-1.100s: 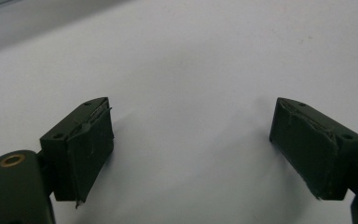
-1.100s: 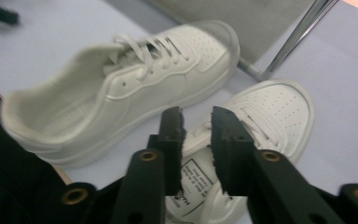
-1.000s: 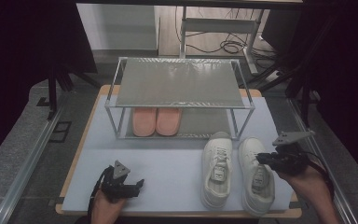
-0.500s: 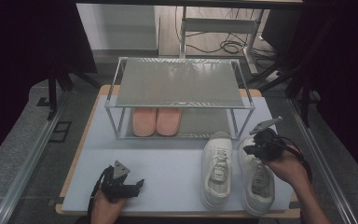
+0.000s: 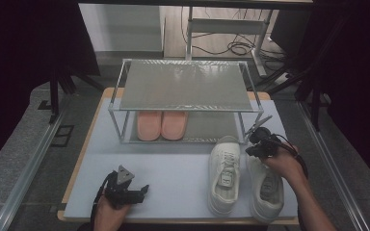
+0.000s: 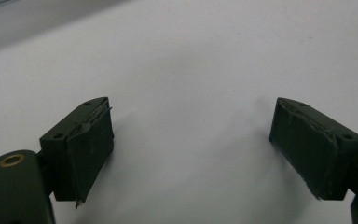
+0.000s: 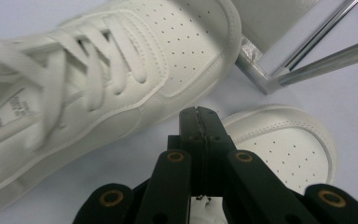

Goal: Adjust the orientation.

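Observation:
Two white lace-up sneakers stand side by side at the table's front right, toes toward the rack: one (image 5: 224, 173) on the left and one (image 5: 266, 185) on the right. My right gripper (image 5: 250, 144) hovers low over the gap between their toes, shut with nothing in it. In the right gripper view the closed tips (image 7: 200, 114) point between the laced sneaker (image 7: 121, 70) and the other's toe cap (image 7: 284, 149). My left gripper (image 5: 143, 190) rests at the front left, jaws open (image 6: 191, 144) over bare table.
A two-tier metal shoe rack (image 5: 188, 86) stands across the back of the table, with a pair of pink slippers (image 5: 161, 125) on its lower shelf. Its front right leg (image 7: 270, 70) stands just beyond the sneaker toes. Cables lie on the floor behind.
My right hand has moved left and down from the table's right edge to the sneakers' toes. The left hand has stayed put.

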Demonstrator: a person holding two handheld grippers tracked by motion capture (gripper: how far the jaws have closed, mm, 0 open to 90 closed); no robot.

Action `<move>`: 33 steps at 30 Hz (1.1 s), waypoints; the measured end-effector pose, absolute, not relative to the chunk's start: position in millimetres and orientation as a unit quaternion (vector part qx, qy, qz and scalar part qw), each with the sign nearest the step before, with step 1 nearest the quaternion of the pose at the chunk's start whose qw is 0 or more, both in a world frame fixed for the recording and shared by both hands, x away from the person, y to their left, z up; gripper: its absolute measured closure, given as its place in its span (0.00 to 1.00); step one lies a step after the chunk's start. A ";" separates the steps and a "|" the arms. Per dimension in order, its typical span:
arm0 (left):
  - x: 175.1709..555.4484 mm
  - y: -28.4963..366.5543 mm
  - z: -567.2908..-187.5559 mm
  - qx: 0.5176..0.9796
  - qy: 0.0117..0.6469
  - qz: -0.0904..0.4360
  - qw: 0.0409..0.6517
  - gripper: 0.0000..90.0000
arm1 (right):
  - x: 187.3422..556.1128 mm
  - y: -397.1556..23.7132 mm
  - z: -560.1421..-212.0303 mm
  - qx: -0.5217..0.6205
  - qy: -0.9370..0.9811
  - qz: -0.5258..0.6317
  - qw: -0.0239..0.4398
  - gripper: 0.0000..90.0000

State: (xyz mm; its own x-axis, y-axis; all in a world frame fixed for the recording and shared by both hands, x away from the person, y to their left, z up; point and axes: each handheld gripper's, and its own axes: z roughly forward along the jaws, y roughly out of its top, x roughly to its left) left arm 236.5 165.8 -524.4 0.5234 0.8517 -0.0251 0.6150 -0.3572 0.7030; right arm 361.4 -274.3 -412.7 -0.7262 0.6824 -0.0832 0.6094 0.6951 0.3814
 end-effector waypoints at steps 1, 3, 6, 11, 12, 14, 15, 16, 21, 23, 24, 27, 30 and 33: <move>236.5 165.8 -524.4 0.805 0.456 0.175 0.338 0.15 | 363.5 -273.1 -414.9 0.355 0.914 0.161 0.109 1.00; 236.5 165.8 -524.4 0.805 0.456 0.175 0.337 0.15 | 367.9 -270.9 -420.0 0.356 0.916 0.152 0.106 1.00; 236.5 165.9 -524.4 0.805 0.456 0.175 0.337 0.15 | 373.8 -267.9 -427.8 0.361 0.917 0.137 0.103 1.00; 236.5 165.8 -524.4 0.805 0.456 0.175 0.337 0.15 | 383.5 -263.2 -436.8 0.364 0.919 0.113 0.101 1.00; 236.5 165.9 -524.4 0.805 0.456 0.175 0.337 0.15 | 385.0 -261.9 -437.8 0.365 0.919 0.109 0.101 1.00; 236.5 165.8 -524.4 0.805 0.455 0.175 0.337 0.15 | 387.6 -260.0 -438.9 0.367 0.919 0.105 0.099 1.00; 236.4 165.8 -524.4 0.805 0.455 0.175 0.337 0.15 | 389.2 -258.9 -439.6 0.366 0.920 0.104 0.097 1.00; 236.4 165.8 -524.4 0.805 0.455 0.176 0.337 0.15 | 389.6 -257.8 -440.2 0.368 0.919 0.102 0.094 1.00; 236.4 165.8 -524.4 0.805 0.455 0.176 0.337 0.15 | 390.1 -255.0 -444.8 0.368 0.921 0.095 0.088 1.00; 236.4 165.7 -524.4 0.805 0.455 0.176 0.337 0.15 | 389.9 -255.0 -445.0 0.372 0.919 0.096 0.089 1.00; 236.3 165.7 -524.4 0.805 0.455 0.176 0.337 0.15 | 389.9 -254.8 -444.8 0.371 0.919 0.095 0.088 1.00; 236.3 165.7 -524.4 0.805 0.455 0.176 0.337 0.15 | 388.9 -252.7 -444.8 0.365 0.922 0.090 0.097 1.00; 236.3 165.7 -524.4 0.805 0.455 0.176 0.337 0.15 | 387.8 -252.2 -444.2 0.363 0.922 0.090 0.095 1.00; 236.2 165.5 -524.3 0.805 0.455 0.177 0.337 0.15 | 386.8 -252.5 -444.0 0.363 0.923 0.092 0.095 1.00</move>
State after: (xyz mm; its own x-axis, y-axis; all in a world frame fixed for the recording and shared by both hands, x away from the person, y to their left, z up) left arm 236.2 165.5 -524.3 0.5227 0.8522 -0.0223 0.6143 -0.3583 0.7031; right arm 386.8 -252.5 -444.0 -0.7192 0.6863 -0.1085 0.6516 0.7204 0.2377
